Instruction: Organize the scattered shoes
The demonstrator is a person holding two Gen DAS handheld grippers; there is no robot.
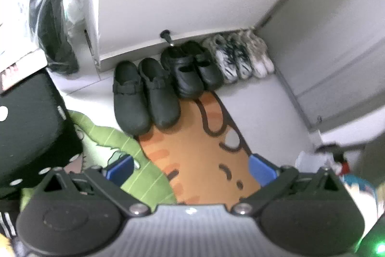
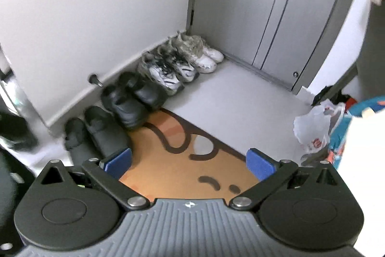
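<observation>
In the right wrist view, the toe of the nearer matte dark grey clog (image 2: 77,139) is hidden behind the right hand-held gripper (image 2: 189,161). The orange cartoon-print floor mat (image 2: 182,160) is cut off by the gripper body below. In the left wrist view, the white-and-beige sneakers (image 1: 258,57) in the corner are blurred, their laces indistinct. The crumpled white plastic bag (image 2: 312,127) carries red print too small to read.

Orange cat-patterned mat (image 2: 182,160) on grey floor (image 2: 228,93), white plastic bag (image 2: 312,129) near door (image 2: 272,4)
</observation>
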